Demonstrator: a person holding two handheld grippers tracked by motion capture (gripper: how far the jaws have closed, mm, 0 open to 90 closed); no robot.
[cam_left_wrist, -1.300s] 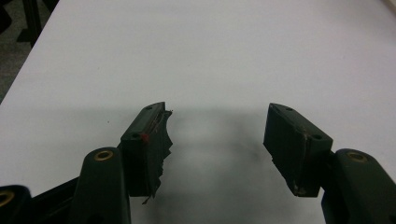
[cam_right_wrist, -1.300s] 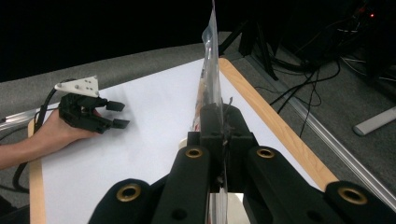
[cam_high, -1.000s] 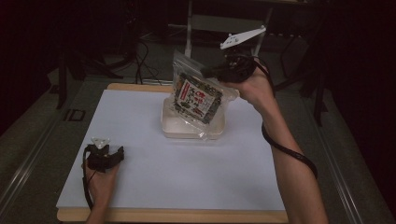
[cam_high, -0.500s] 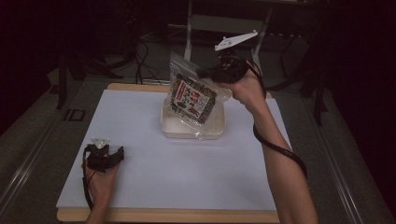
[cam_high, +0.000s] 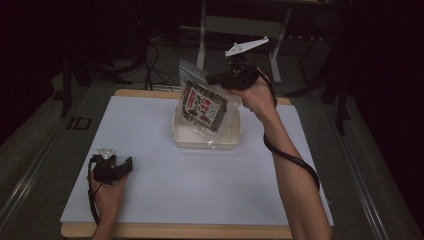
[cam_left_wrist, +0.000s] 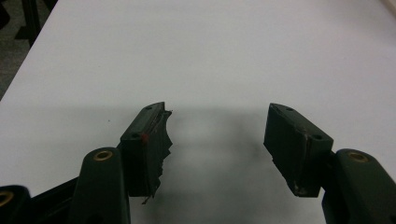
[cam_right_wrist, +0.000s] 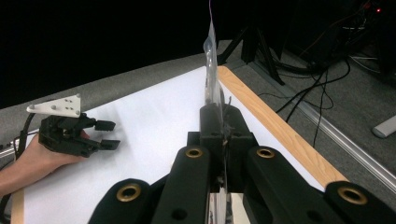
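My right gripper (cam_high: 214, 80) hangs above the far middle of the table, shut on the top edge of a clear plastic bag (cam_high: 202, 105) that holds a dark printed packet. The bag dangles tilted over a shallow pale container (cam_high: 230, 141); whether its lower end touches I cannot tell. In the right gripper view the jaws (cam_right_wrist: 222, 116) pinch the thin bag edge (cam_right_wrist: 211, 65), which stands up between them. My left gripper (cam_high: 129, 165) rests on the white table top at the near left. Its jaws (cam_left_wrist: 217, 135) stand open with nothing between them.
A white sheet (cam_high: 150, 190) covers the wooden table (cam_high: 175, 231), whose edge shows at front and back. Beyond the far edge, table legs and cables (cam_high: 155, 55) lie on the dark floor. The right gripper view shows the left gripper (cam_right_wrist: 109, 133) resting at the left.
My right gripper has moved a little left and down with the bag, bringing it lower over the container. The left gripper has stayed in place.
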